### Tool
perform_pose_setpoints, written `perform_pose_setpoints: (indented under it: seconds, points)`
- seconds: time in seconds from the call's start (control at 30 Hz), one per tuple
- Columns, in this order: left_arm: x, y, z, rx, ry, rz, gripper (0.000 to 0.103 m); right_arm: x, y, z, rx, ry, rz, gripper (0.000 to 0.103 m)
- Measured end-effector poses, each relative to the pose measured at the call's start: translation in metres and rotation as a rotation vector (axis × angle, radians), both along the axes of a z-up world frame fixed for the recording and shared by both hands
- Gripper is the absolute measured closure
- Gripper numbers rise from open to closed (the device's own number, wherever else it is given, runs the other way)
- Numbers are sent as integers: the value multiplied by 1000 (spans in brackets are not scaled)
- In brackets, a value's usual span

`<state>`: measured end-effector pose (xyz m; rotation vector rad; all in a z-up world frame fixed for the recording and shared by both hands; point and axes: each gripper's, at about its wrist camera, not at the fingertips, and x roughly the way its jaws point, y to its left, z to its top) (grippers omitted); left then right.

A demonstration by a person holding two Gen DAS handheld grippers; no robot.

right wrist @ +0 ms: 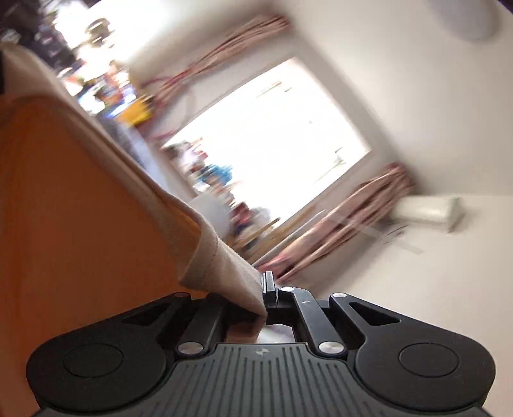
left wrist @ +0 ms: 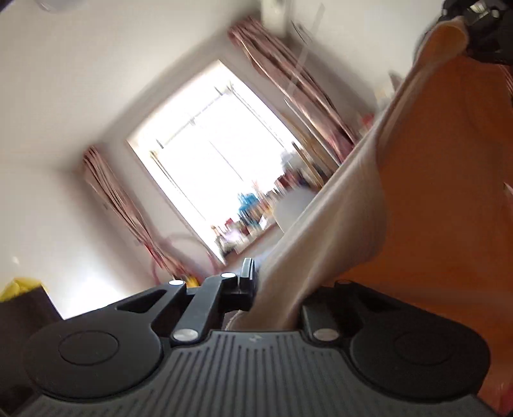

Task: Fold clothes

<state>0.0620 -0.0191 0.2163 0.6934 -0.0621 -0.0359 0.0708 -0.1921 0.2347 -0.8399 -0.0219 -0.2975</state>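
An orange garment with a beige band along its edge hangs stretched in the air between my two grippers. My left gripper is shut on the beige edge, which runs up and right to the other gripper at the top right corner. In the right wrist view the same garment fills the left side, and my right gripper is shut on a corner of its beige band. Both views are tilted and blurred by motion.
A bright window with pink striped curtains fills the background, with cluttered shelves below it. A white air conditioner hangs on the wall. A yellow thing sits at the lower left.
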Motion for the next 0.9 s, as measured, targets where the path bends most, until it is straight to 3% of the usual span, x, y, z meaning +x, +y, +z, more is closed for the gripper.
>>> perform_pose_setpoints:
  seconds: [0.03,0.1,0.17,0.23,0.3,0.37,0.5,0.57,0.7,0.77,0.8,0.9]
  points:
    - [-1,-6,38,-18,-82,0,90,-5,-3,43,21,-110,7,99]
    - [-20,-3,85,-58,-202,-25,91,-28,-10,105,56,-282,57,99]
    - [-38,0,128,-92,-316,-49,91,-53,-15,127,42,-365,104,99]
    - [-52,8,121,-43,-331,-70,91,-69,-22,113,27,-361,147,99]
    - [-62,16,84,56,-298,-79,91,-78,-28,78,-4,-302,183,99]
    - [-72,25,28,166,-207,-82,91,-84,-28,18,-75,-170,221,99]
    - [-109,53,-109,283,55,-114,91,-118,-17,-135,-188,186,310,99]
    - [-129,65,-181,340,227,-122,91,-147,-6,-211,-209,371,363,99]
    - [-170,83,-295,430,531,-141,90,-201,14,-317,-137,632,410,99]
    - [-188,87,-324,472,573,-141,92,-218,19,-345,-114,685,404,99]
    - [-195,88,-329,482,544,-130,92,-225,21,-352,-105,687,400,99]
    - [-196,88,-314,405,593,-120,88,-231,17,-343,-30,686,400,99]
